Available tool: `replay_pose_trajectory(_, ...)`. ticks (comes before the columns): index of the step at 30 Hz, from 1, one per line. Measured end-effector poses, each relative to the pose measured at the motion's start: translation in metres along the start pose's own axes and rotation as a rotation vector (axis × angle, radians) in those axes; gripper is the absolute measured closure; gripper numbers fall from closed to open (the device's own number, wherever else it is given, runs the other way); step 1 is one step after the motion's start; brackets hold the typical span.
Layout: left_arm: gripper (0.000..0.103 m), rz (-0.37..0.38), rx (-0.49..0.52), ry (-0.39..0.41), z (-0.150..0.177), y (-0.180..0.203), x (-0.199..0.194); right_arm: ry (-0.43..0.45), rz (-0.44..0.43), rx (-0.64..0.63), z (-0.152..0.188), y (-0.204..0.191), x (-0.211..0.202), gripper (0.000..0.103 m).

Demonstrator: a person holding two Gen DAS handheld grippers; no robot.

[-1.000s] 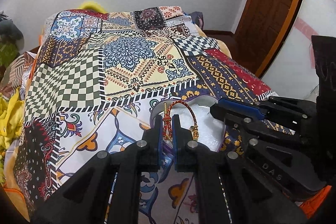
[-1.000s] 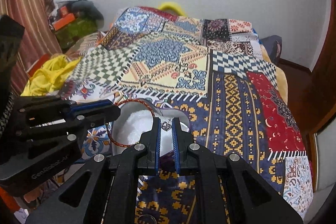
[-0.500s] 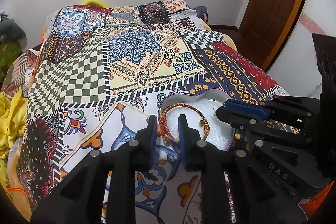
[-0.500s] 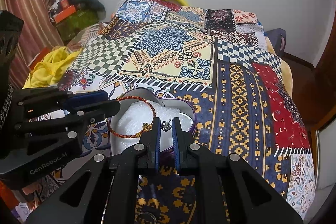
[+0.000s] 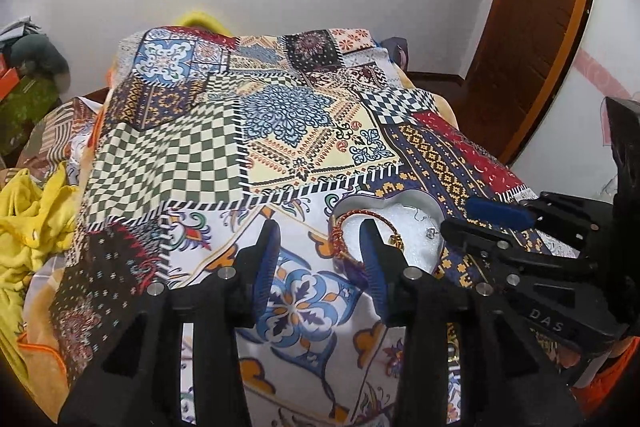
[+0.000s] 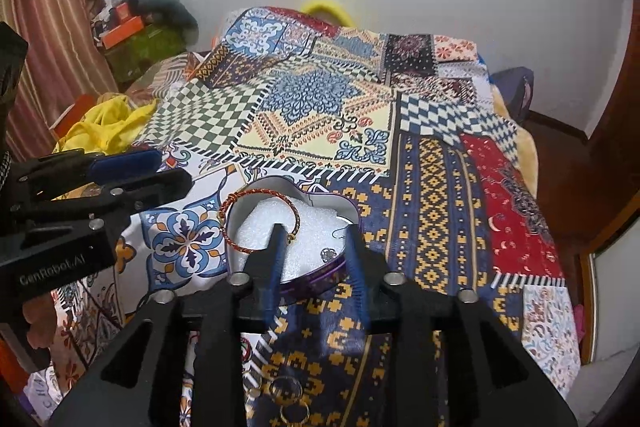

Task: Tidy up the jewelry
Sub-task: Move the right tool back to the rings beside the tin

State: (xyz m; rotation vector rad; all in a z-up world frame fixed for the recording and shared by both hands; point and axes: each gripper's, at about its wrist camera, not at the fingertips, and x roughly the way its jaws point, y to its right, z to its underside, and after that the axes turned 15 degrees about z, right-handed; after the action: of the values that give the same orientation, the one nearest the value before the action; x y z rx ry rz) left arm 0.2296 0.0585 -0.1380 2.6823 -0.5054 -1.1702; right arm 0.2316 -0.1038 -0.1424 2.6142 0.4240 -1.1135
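Two pieces in: red-and-gold braided cord bracelet (image 6: 256,223) draped over the rim of a heart-shaped purple tin lined with white foam (image 6: 320,277), small silver pendant (image 6: 329,254) on the foam beside it. Left hand-held gripper (image 5: 318,247) and right hand-held gripper (image 6: 314,247) both opening, nothing clamped between the blue pads. Still to sort, by the look of it: gold rings (image 6: 294,417) loose on the patchwork bedspread (image 6: 320,99). Beyond the bed, white wall, dark wooden door (image 5: 532,27), yellow cloth heap (image 5: 28,215).
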Motion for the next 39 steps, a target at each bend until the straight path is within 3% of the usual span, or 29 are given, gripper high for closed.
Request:
replay_pose_trajectory(2, 0.062, -0.004, 0.003, 0.007, 0.002, 0.002, -0.008, 0.017, 0.007, 0.003, 0.001, 0.0, -0.008, 0.063)
replay_pose_trajectory(20, 0.055, 0.017, 0.045, 0.006, 0.035, 0.036, -0.048, 0.093, 0.05, 0.045, 0.027, 0.006, -0.063, 0.063)
replay_pose_trajectory(29, 0.055, 0.029, 0.03, -0.094, 0.068, 0.035, -0.034, 0.037, 0.078, 0.041, 0.057, 0.01, -0.057, 0.063)
replay_pose_trajectory(39, 0.055, 0.048, 0.029, -0.155, 0.093, 0.041, -0.02, -0.064, 0.045, 0.02, 0.094, 0.005, -0.038, 0.063)
